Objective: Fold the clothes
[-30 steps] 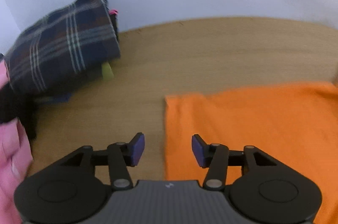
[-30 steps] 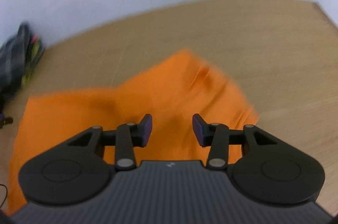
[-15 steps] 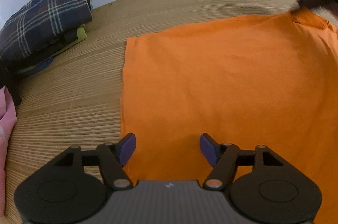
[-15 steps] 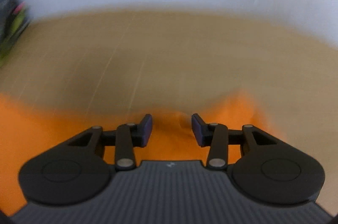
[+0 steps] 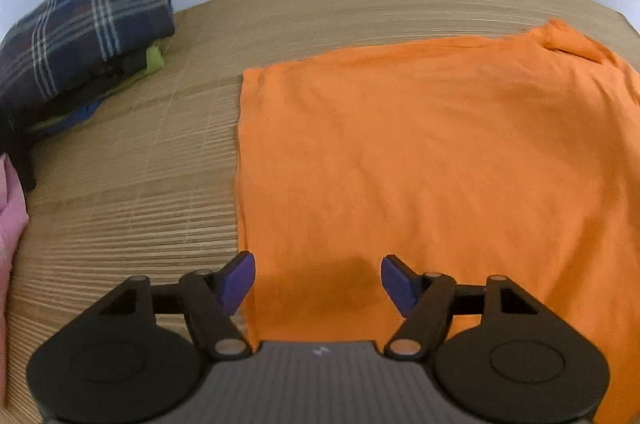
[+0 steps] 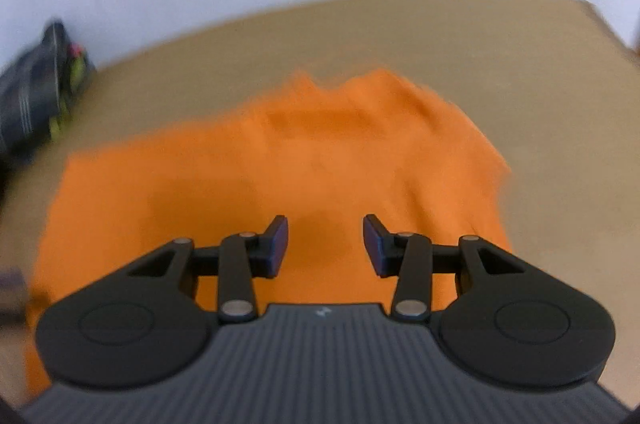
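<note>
Since the earlier frame the left gripper [image 5: 318, 280] has shifted from the bare wood onto the orange shirt [image 5: 420, 159], and its jaws stand wider apart, empty, above the shirt's near left corner. Left wrist view: shirt lies flat on the wooden table [image 5: 132, 183], toward its right side; a stack of folded clothes [image 5: 84, 35], plaid on top, sits at the far left edge against the wall. Right wrist view, blurred: right gripper [image 6: 325, 244] hangs over the shirt, jaws open, nothing between them.
</note>
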A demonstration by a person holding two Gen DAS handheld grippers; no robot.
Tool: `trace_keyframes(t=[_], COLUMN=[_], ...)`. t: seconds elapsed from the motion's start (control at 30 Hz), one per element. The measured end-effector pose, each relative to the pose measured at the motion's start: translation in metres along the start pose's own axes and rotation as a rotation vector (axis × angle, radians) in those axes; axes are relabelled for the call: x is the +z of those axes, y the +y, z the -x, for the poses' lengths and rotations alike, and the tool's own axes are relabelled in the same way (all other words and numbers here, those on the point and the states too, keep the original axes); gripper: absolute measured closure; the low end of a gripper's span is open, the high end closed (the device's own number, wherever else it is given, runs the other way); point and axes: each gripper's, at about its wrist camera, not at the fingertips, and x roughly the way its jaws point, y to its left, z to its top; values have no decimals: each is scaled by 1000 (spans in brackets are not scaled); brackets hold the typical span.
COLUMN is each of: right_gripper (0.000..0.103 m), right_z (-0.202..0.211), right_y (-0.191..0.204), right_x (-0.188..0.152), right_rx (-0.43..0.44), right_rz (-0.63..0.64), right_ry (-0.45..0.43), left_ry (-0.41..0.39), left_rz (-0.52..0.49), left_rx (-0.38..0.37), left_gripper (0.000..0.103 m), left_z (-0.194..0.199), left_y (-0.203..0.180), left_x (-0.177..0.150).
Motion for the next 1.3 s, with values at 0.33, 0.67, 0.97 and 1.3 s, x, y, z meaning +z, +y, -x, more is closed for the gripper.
trace_keyframes(t=[0.33, 0.67, 0.97, 1.3], right_gripper=[58, 100, 90, 47], right_z=[109, 113, 140, 63], right_y=[-50, -11, -40, -97], right_x=[-199, -220, -211, -146], right_rx=[-221, -266, -255, -345], right_rz=[-479, -340, -410, -334], right_ry=[-22, -6, 3, -54], left_ry=[33, 12, 67, 112], left_rz=[-106, -190, -77, -35], left_rx=[-56, -23, -10, 80], left_gripper=[31, 27, 23, 21], left_z=[36, 45, 49, 56], left_y=[-8, -28, -12, -23], left_x=[-57, -80, -87, -85])
